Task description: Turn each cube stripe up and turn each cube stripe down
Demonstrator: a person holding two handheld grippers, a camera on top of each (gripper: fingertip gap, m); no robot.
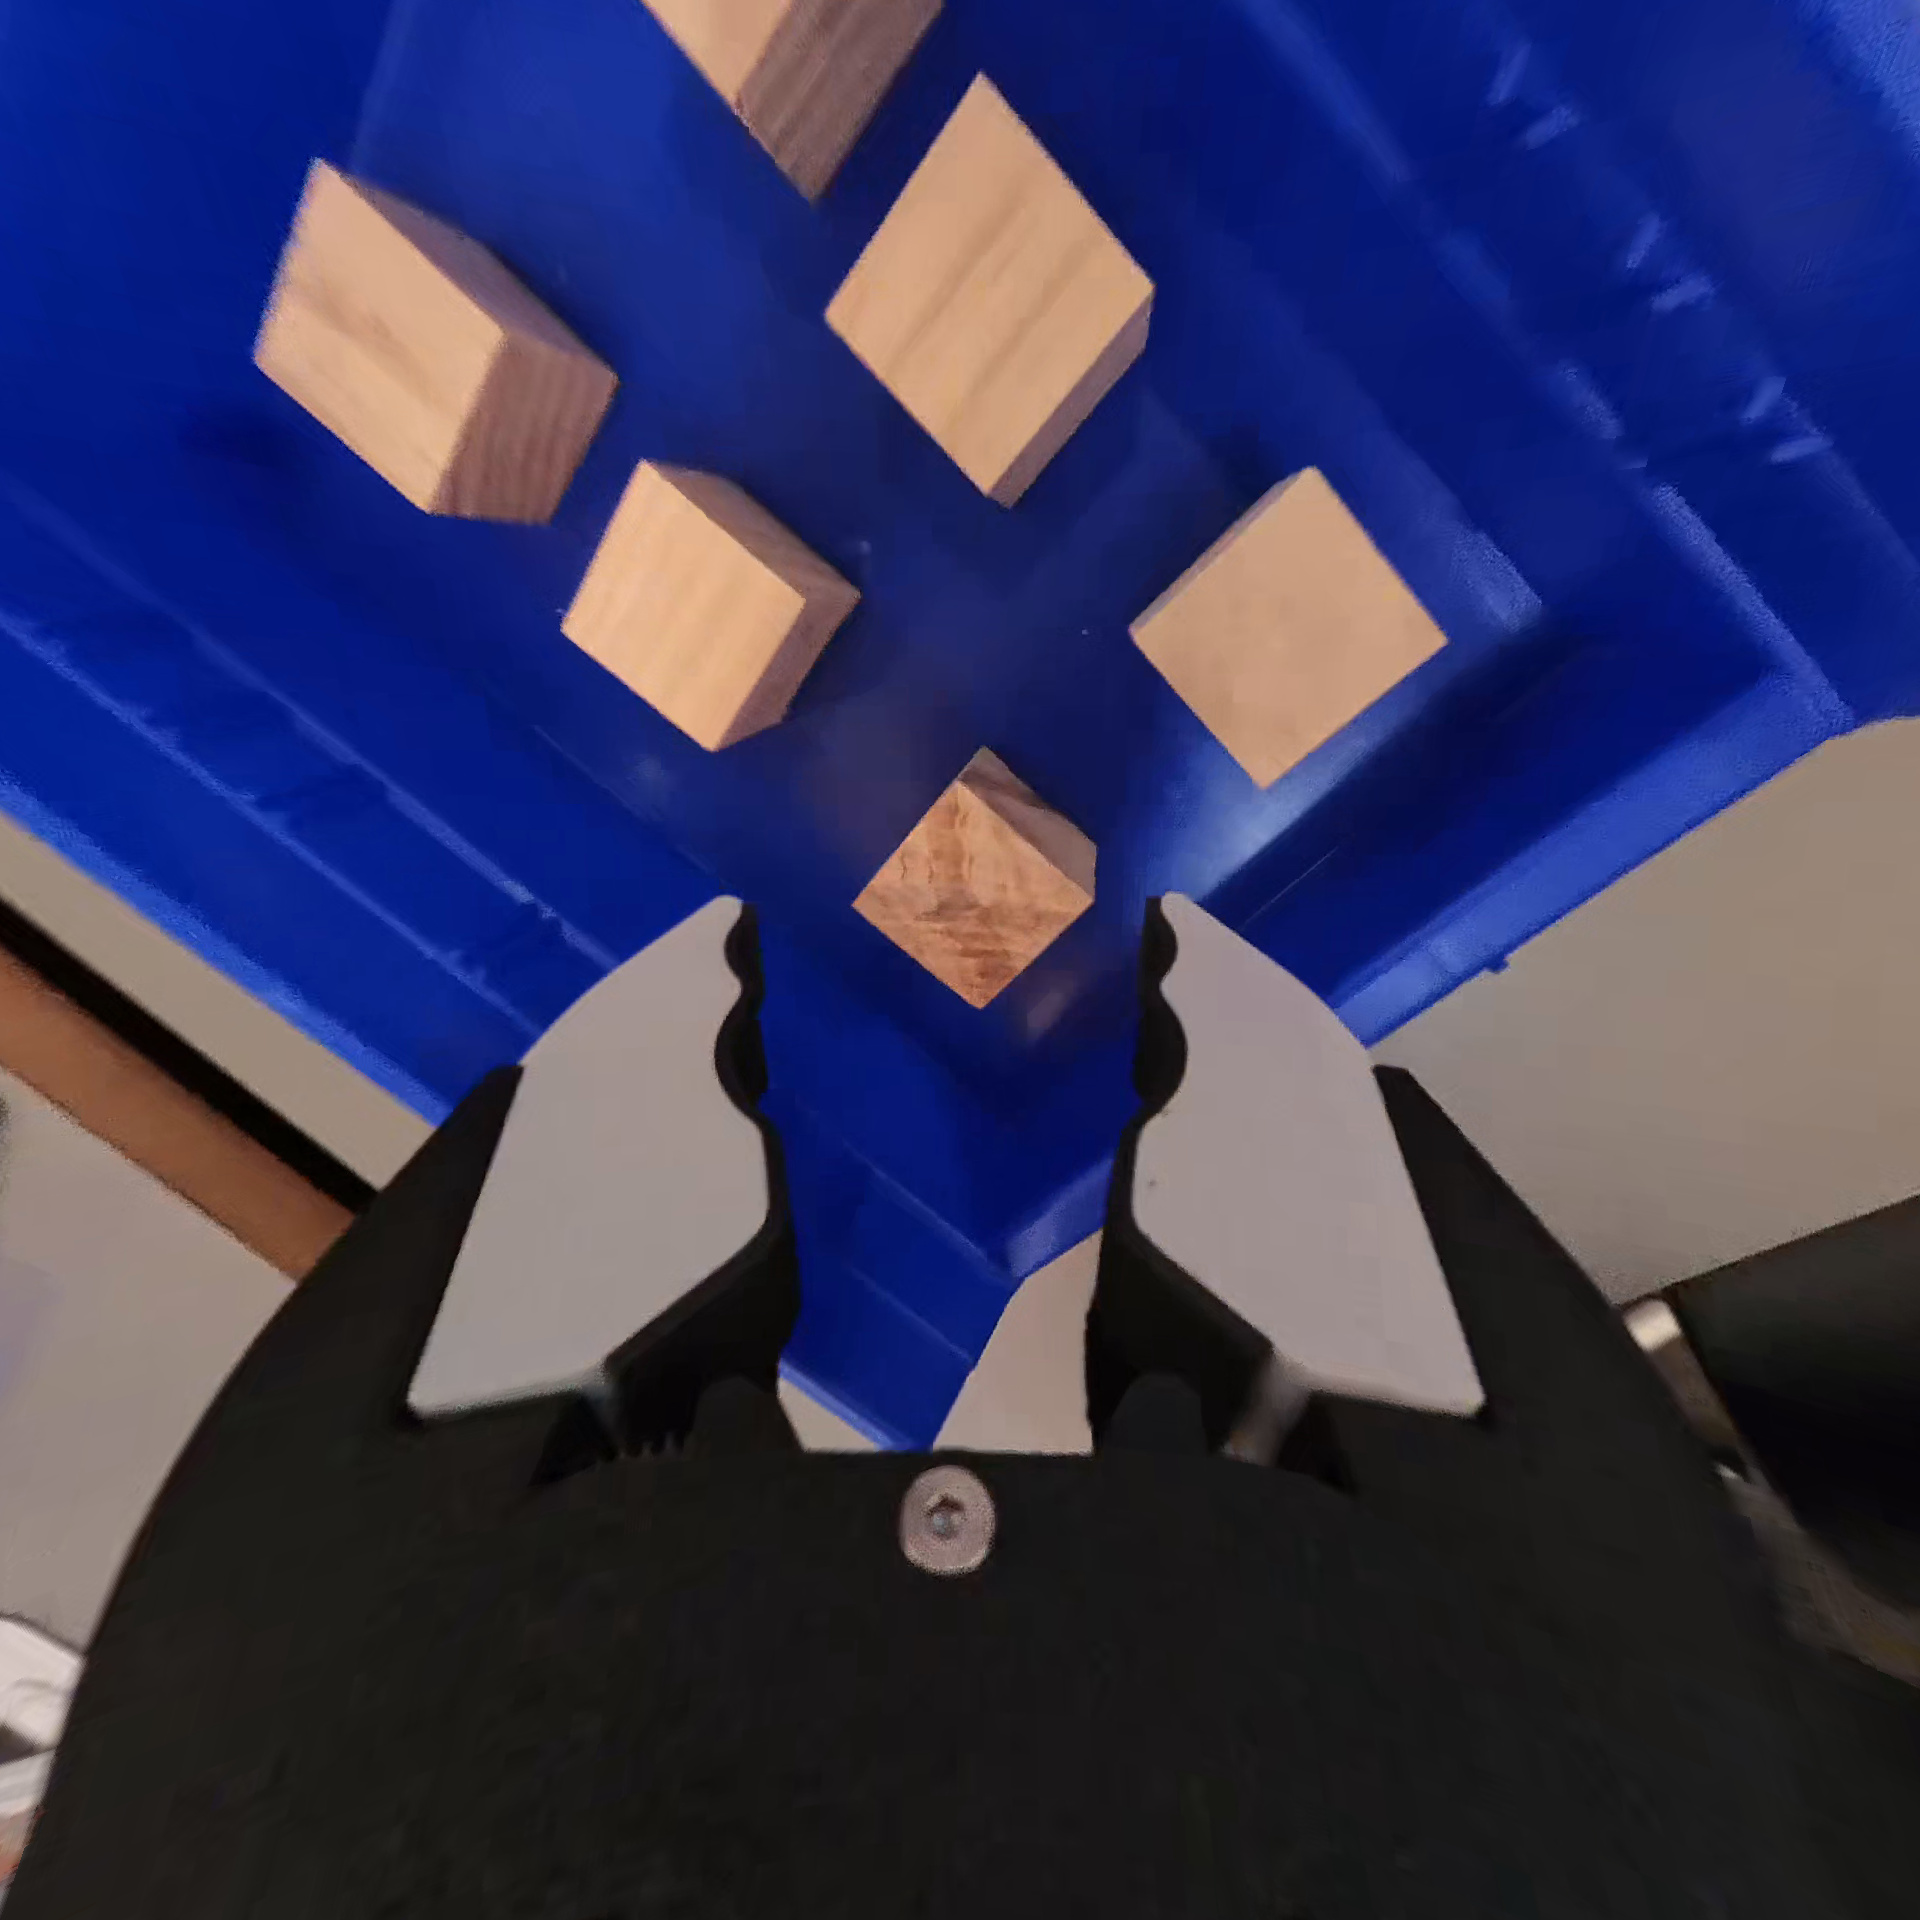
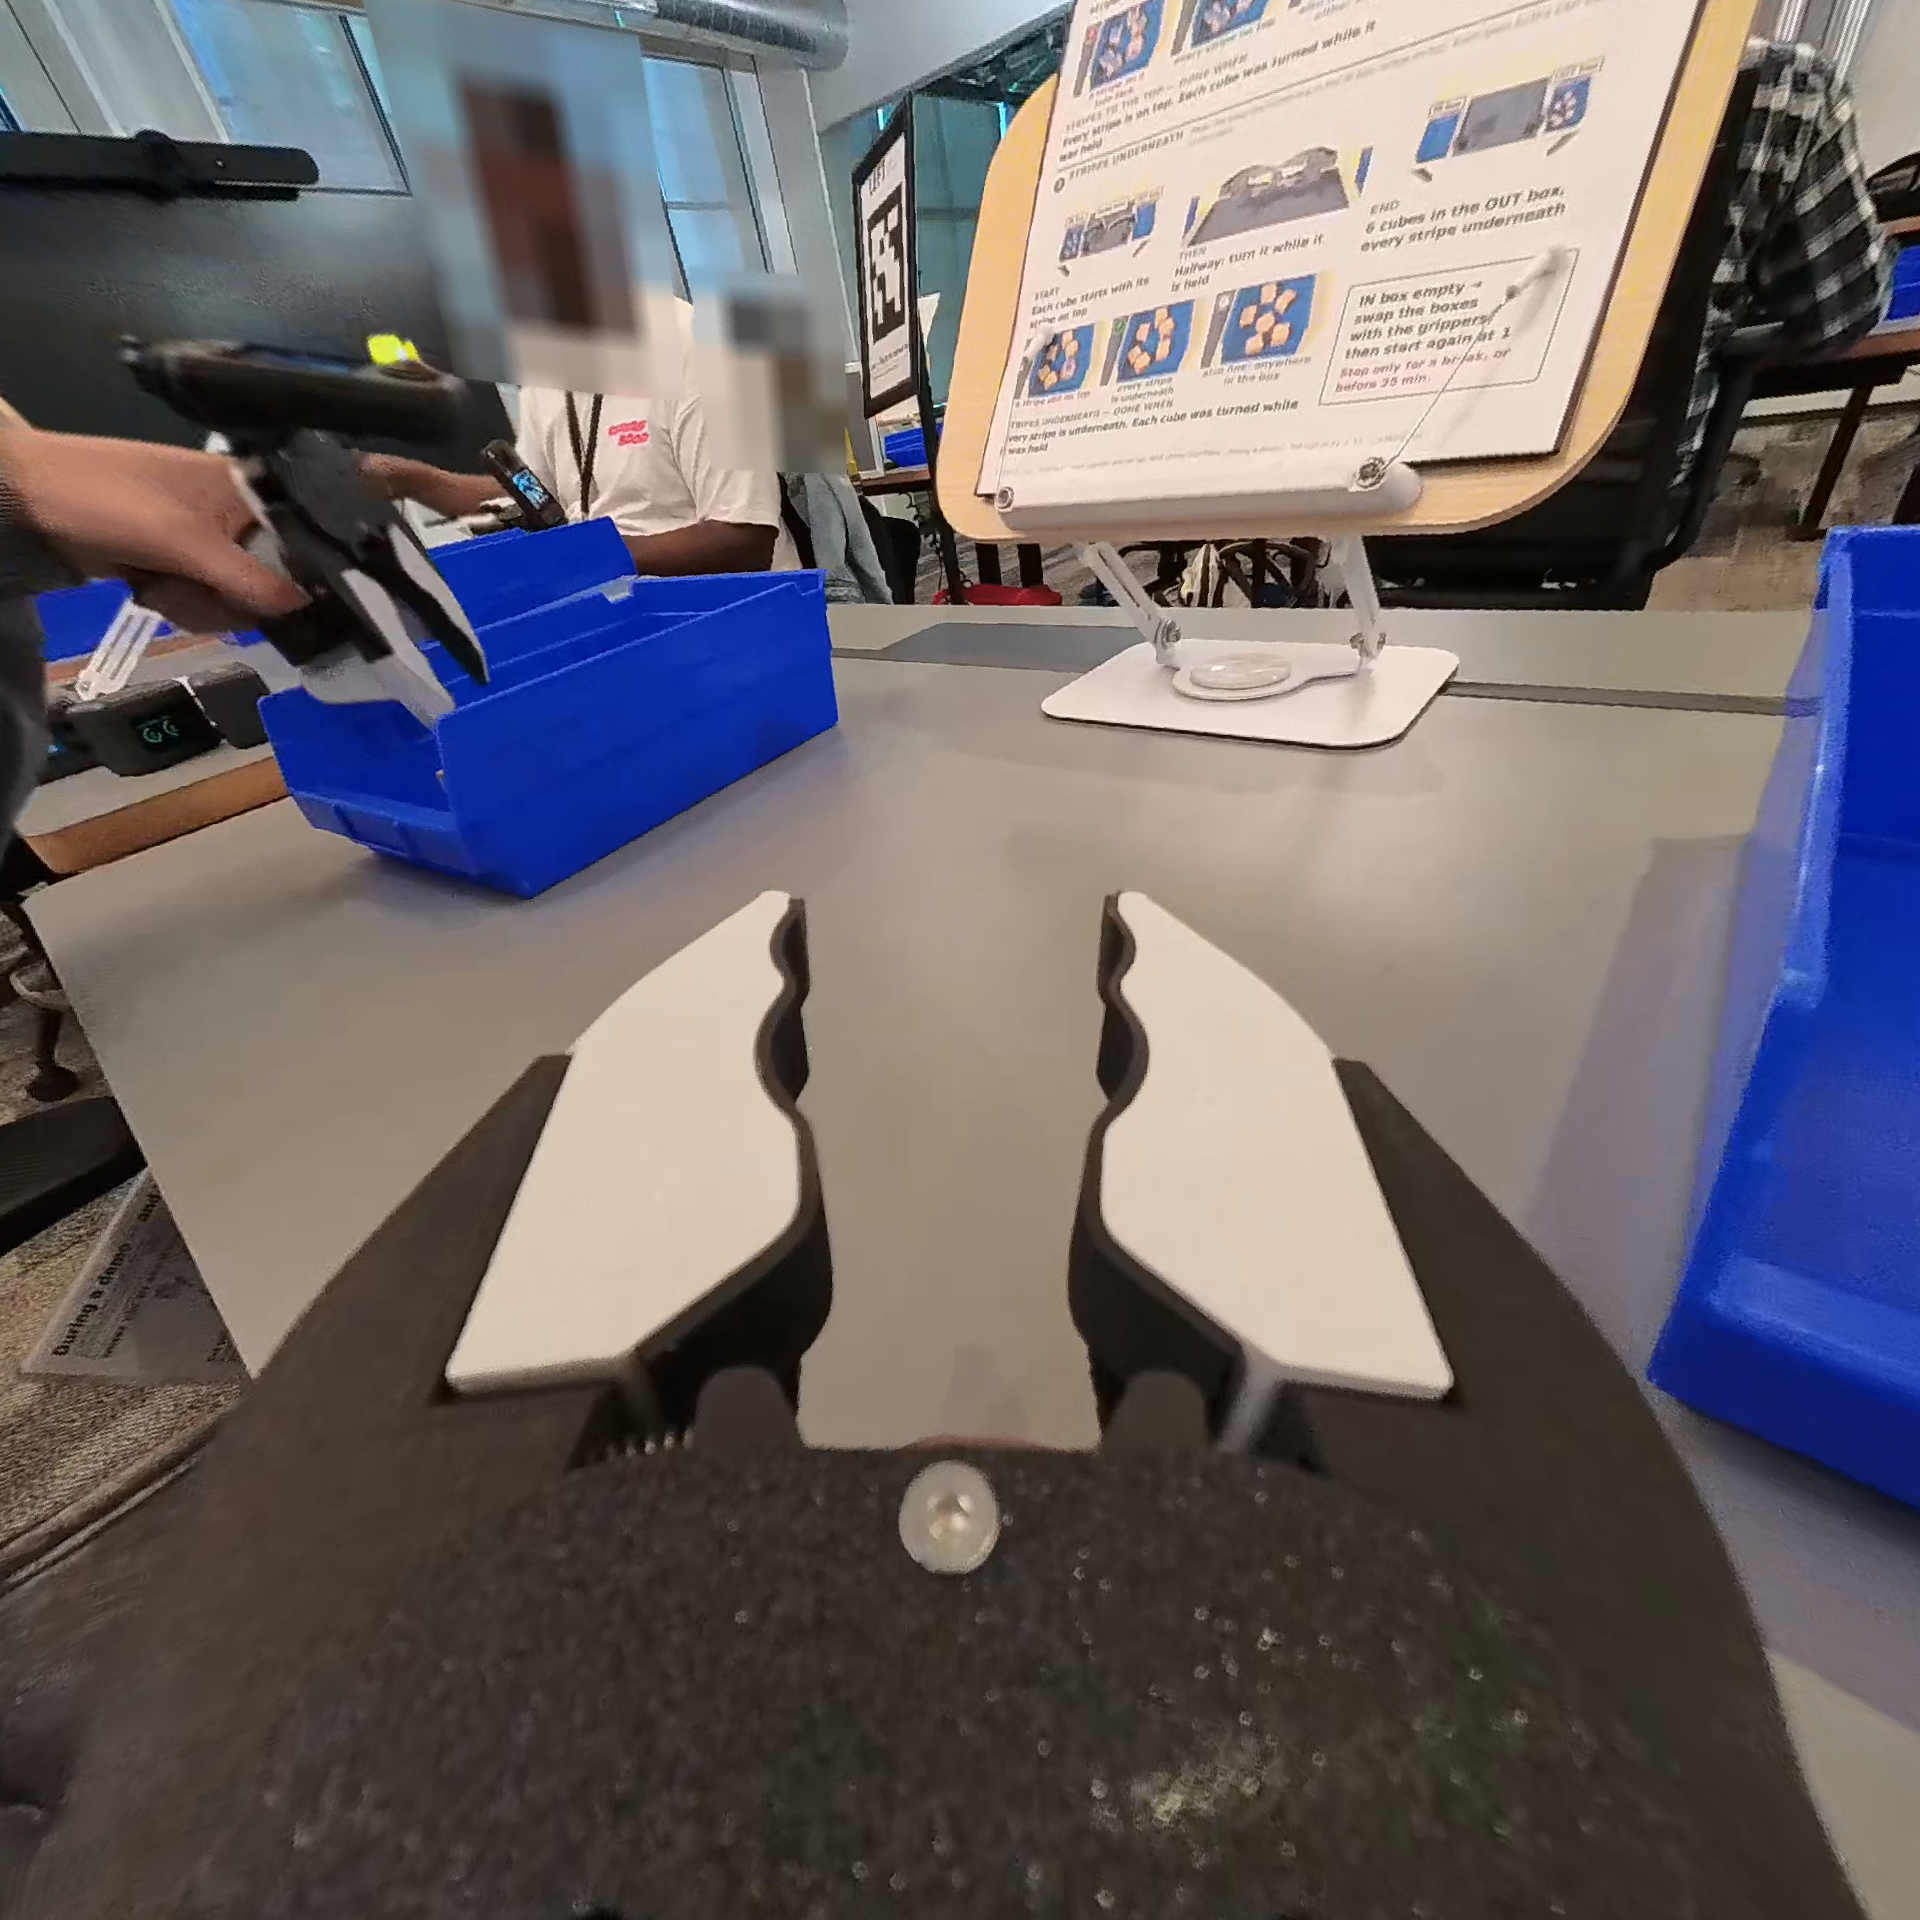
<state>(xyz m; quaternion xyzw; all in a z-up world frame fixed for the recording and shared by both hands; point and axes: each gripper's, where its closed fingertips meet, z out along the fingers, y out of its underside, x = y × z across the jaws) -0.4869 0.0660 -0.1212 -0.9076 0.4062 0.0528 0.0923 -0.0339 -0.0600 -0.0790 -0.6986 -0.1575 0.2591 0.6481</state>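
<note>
In the left wrist view several wooden cubes lie in a blue bin (image 1: 260,675). The nearest cube (image 1: 971,883) sits just beyond my open left gripper (image 1: 948,920), between the lines of the two fingers. Others lie farther in, such as one (image 1: 701,603) on the left and one (image 1: 1288,623) on the right. No stripe shows on any visible face. In the right wrist view my right gripper (image 2: 951,914) is open and empty above the grey table (image 2: 935,831). The left gripper (image 2: 416,665) also shows there, held by a hand and pointing down into the blue bin (image 2: 582,758).
A second blue bin (image 2: 1808,1195) stands at the right edge. An instruction board on a white stand (image 2: 1247,686) sits at the table's back. A person in a white shirt (image 2: 644,468) sits behind the far bin. A small device (image 2: 156,727) lies left of it.
</note>
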